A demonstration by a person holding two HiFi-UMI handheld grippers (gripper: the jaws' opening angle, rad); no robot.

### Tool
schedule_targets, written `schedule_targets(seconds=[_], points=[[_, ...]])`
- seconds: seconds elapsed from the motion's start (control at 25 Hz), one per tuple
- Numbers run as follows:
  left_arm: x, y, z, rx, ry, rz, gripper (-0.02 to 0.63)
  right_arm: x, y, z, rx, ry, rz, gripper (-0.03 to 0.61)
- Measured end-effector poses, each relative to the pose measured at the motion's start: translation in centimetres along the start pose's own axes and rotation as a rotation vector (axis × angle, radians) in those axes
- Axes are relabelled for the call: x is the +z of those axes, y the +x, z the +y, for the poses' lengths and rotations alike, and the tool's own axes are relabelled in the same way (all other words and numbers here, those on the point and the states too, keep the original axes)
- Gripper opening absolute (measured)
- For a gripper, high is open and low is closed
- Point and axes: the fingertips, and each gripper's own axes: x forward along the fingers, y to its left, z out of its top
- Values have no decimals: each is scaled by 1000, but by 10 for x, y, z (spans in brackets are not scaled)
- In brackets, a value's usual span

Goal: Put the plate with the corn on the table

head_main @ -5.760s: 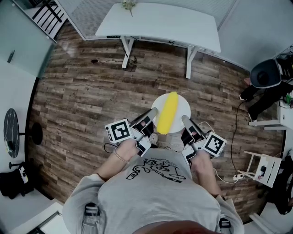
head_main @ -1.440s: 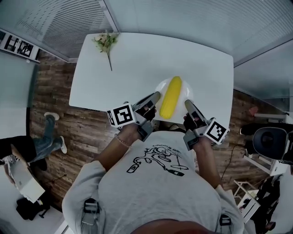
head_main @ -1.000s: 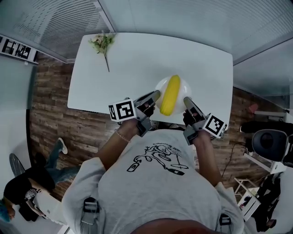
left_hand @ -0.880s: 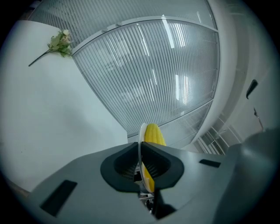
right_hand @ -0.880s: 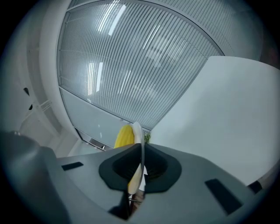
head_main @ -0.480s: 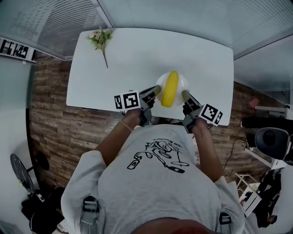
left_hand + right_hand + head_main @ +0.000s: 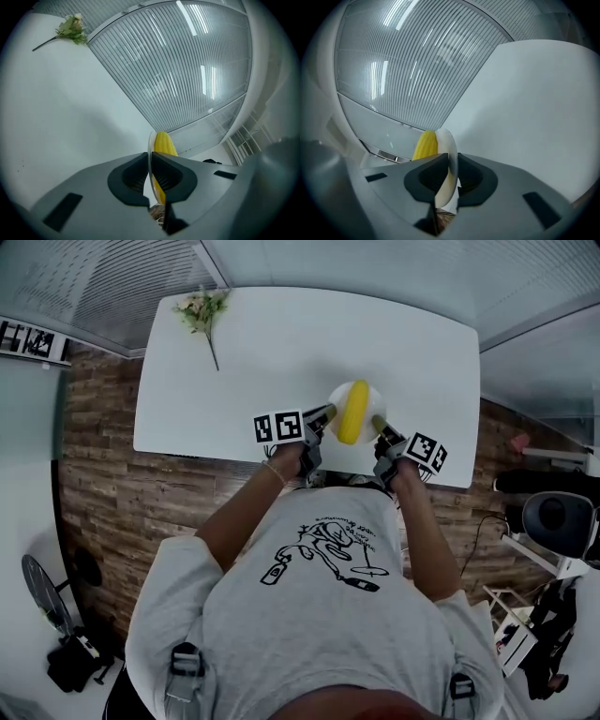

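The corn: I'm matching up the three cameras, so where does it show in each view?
Head view: the corn sits in the upper middle, just right of centre.
Left gripper view: lower centre, just right of the plate edge.
Right gripper view: lower centre-left, just left of the plate edge.
Shared landmark: the white plate under it, seen edge-on in both gripper views.

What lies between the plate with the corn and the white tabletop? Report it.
Nothing visible does. The plate is over bare table near the front edge. The flower sprig lies at the far left corner. The left gripper clamps the rim; the right gripper has its jaws opening around it.
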Motion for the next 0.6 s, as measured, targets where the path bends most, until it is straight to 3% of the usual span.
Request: schedule_targets(seconds=[0.28,0.6], points=[[-18,24,35,36,-32,32,37,0,9,-35,-70,1,18,55],[-29,45,67,85,-11,57,38,-3,27,-72,-132,5,50,60]])
